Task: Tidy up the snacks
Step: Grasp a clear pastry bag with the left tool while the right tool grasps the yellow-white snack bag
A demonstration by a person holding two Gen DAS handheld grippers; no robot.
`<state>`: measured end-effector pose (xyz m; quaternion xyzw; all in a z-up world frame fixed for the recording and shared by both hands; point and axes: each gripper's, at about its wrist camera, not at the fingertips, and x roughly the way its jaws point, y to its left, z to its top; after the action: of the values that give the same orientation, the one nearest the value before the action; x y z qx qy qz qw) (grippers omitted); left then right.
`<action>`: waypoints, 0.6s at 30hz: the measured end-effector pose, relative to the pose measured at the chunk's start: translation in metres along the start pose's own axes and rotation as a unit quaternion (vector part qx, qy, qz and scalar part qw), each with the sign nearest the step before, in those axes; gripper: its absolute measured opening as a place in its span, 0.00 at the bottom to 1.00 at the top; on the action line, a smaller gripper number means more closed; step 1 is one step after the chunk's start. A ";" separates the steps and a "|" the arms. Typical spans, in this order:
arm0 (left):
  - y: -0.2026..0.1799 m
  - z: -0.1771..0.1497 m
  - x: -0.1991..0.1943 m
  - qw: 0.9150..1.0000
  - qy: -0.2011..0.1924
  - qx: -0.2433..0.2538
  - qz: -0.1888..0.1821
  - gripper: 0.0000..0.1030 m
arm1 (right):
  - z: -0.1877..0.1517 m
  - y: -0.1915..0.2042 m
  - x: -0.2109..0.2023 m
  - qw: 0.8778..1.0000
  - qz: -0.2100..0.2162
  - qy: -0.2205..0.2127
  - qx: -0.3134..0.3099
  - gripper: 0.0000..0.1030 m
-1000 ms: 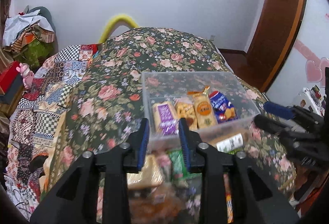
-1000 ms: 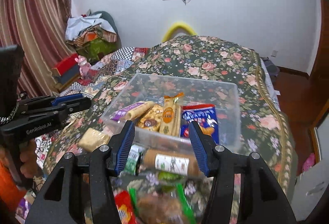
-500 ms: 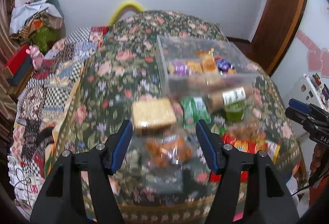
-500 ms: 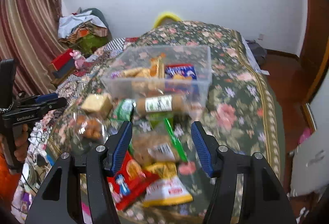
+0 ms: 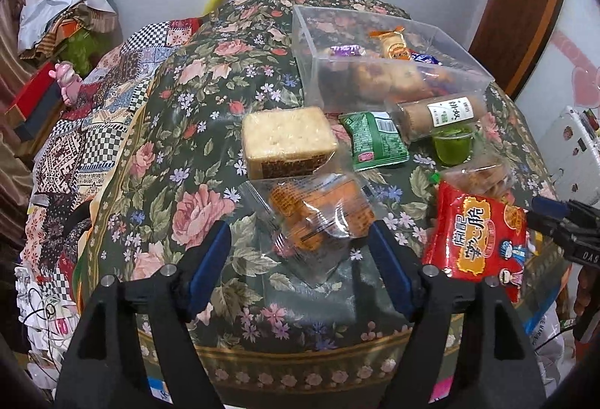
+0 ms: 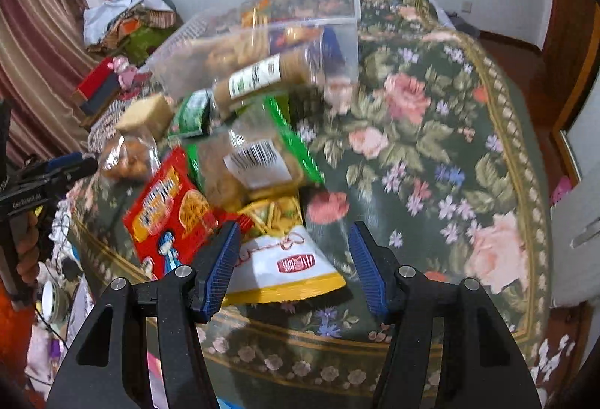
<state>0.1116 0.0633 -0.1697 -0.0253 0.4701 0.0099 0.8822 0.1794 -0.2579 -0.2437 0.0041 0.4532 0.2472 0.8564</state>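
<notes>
Left wrist view, item by item. My left gripper (image 5: 300,261) hangs above the near edge of the floral bedspread (image 5: 210,116), jaws spread wide and gripping nothing. Between its fingers (image 5: 210,259) lies a clear pastry packet (image 5: 318,214). At 12 o'clock from that packet: a wrapped cracker block (image 5: 287,141), just beside it. At 1 o'clock: a green sachet (image 5: 375,141), then a brown biscuit roll (image 5: 440,114) resting against the front wall of the clear plastic bin (image 5: 322,83). The bin holds several wrapped snacks (purple, orange and blue wrappers visible). A green jelly cup (image 5: 452,146) sits just below the roll. At 3 o'clock: a red snack bag (image 5: 478,240), with my right gripper (image 5: 562,225) at its far side.

Right wrist view (somewhat blurred). My right gripper (image 6: 294,266) is likewise released, fingers well apart, hovering over a yellow-and-white snack bag (image 6: 285,259). At 10 o'clock lies the red snack bag (image 6: 168,210); at 12 o'clock a clear cookie bag with barcode label (image 6: 251,161); beyond it the biscuit roll (image 6: 262,75) and the bin (image 6: 337,30). My left gripper (image 6: 71,165) shows at 9 o'clock.
</notes>
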 end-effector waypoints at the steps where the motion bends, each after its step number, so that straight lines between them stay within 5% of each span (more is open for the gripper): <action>1: 0.000 0.000 0.002 1.000 -0.001 -0.001 -0.002 0.77 | -0.001 0.000 0.001 1.000 0.004 0.002 -0.002 0.55; 5: -0.003 0.003 0.010 1.000 -0.005 -0.007 -0.008 0.81 | -0.004 0.006 0.005 1.000 -0.001 0.003 -0.015 0.66; 18: -0.006 0.008 0.055 0.998 0.031 -0.034 -0.032 0.82 | -0.011 0.025 0.023 0.998 -0.026 0.015 -0.053 0.61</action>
<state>0.1490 0.0575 -0.2103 -0.0707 0.4959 -0.0030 0.8655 0.1709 -0.2290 -0.2625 -0.0565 0.4521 0.2485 0.8548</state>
